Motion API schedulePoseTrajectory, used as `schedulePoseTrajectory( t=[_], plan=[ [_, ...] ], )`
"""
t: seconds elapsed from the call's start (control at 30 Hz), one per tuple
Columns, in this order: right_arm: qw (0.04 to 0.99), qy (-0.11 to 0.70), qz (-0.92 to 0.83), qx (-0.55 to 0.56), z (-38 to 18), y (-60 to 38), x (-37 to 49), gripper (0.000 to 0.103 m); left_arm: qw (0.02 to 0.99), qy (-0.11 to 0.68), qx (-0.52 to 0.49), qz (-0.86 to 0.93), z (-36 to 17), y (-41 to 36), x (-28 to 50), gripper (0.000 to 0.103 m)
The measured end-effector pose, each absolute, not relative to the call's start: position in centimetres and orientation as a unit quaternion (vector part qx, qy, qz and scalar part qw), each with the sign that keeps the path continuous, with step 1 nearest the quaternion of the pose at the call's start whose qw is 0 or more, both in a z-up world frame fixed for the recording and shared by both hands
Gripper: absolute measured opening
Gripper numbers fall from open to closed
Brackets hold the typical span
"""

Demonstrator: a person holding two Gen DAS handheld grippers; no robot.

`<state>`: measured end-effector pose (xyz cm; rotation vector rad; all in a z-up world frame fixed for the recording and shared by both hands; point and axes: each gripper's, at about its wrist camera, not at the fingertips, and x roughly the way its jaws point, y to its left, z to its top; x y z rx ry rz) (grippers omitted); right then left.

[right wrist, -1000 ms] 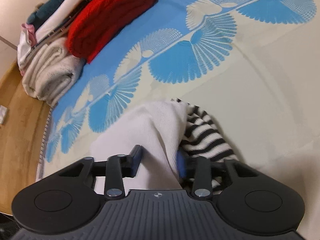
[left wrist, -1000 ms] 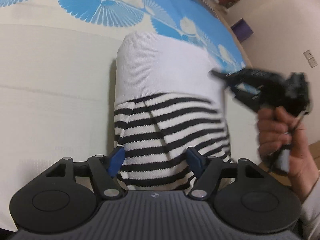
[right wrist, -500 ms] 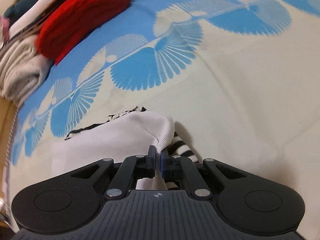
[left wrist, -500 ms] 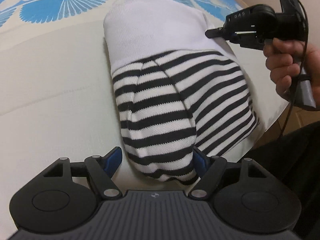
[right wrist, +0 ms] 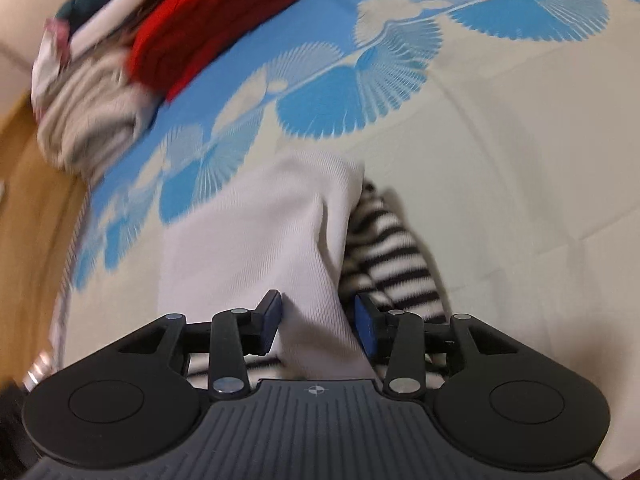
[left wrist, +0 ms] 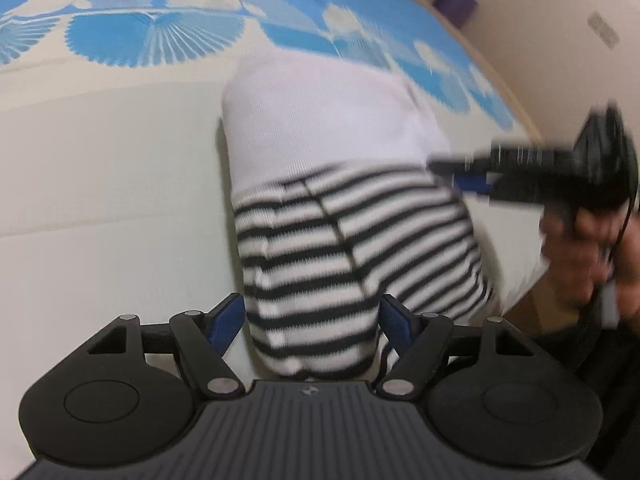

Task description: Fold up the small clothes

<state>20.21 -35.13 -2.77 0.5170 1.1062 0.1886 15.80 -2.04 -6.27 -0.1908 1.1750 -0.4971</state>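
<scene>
right hand-held gripper (right wrist: 318, 322) tilts down — jaws opening over folded garment (right wrist: 256, 248).

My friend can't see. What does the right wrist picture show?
A folded white and striped garment lies on a blue-and-cream bedspread, its white part between the opening right claw. Folded clothes, a red knit on top, are stacked far left.

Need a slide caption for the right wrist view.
Opening right tongs straddle the folded white-and-striped garment on the bedspread.
</scene>
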Motion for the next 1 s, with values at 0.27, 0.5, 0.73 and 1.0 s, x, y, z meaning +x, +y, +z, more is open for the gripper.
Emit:
schedulePoseTrajectory(
  t=[0.27,0.5,0.73,1.0],
  plan=[
    [0.847,0.457,0.068,0.262,-0.8,-36.5,18.5,0.002,0.801,0.545,-0.104,-0.224,-5.8,-1.6,16.5,0.078],
    [0.827,0.537,0.056,0.153,-3.7,-33.5,19.4,0.002,0.785,0.578,-0.080,-0.209,-6.9,-1.9,16.8,0.078],
    [0.826,0.536,0.028,0.170,-3.6,-34.4,20.0,0.009,0.783,0.569,-0.116,-0.222,-3.8,-0.7,20.0,0.078],
    [0.818,0.531,0.003,0.221,-4.2,-36.1,20.2,0.070,0.759,0.577,-0.220,-0.206,-7.8,0.7,26.3,0.078]
  ],
)
